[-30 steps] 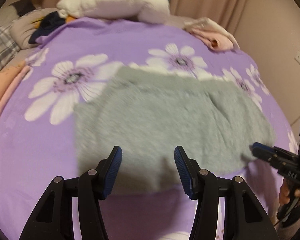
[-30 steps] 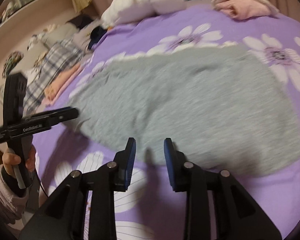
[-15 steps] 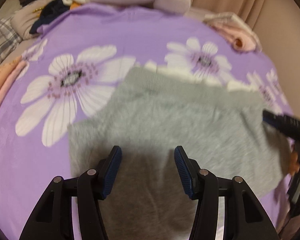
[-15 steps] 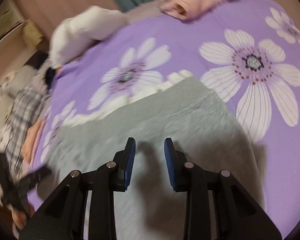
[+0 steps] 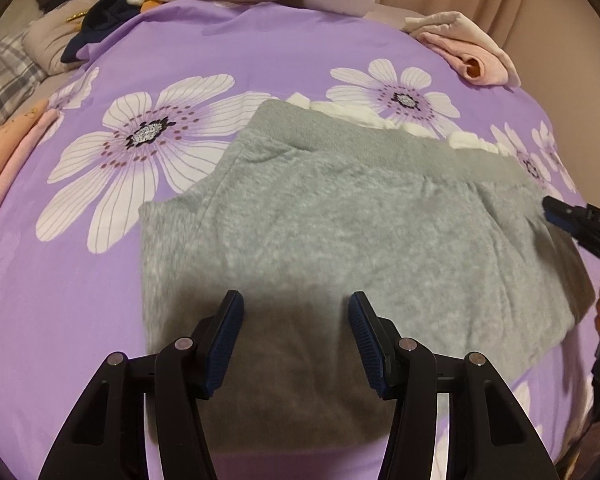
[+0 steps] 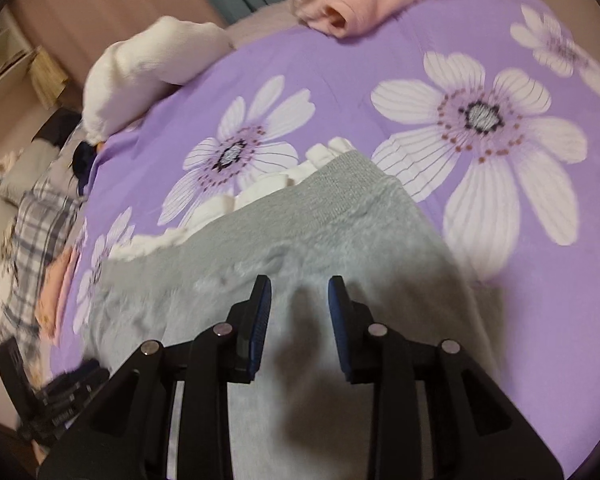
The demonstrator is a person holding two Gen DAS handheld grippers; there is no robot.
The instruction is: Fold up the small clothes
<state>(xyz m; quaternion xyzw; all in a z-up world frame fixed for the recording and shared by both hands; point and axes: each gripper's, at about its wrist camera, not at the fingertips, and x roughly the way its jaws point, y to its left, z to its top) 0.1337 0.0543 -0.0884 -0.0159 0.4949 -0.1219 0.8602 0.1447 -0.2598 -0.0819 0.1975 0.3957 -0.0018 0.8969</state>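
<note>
The grey fleece garment [image 5: 340, 232] lies flat across the frame's centre on your purple flowered bedspread [image 5: 80, 280]. Your left gripper [image 5: 296, 340] and right gripper [image 6: 299, 328] angle downward above it, jaws parted, holding nothing.

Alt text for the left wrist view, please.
A grey fleece garment lies flat on a purple flowered bedspread. The left hand-held gripper hovers open above its near edge, and the right hand-held gripper enters at right.
</note>
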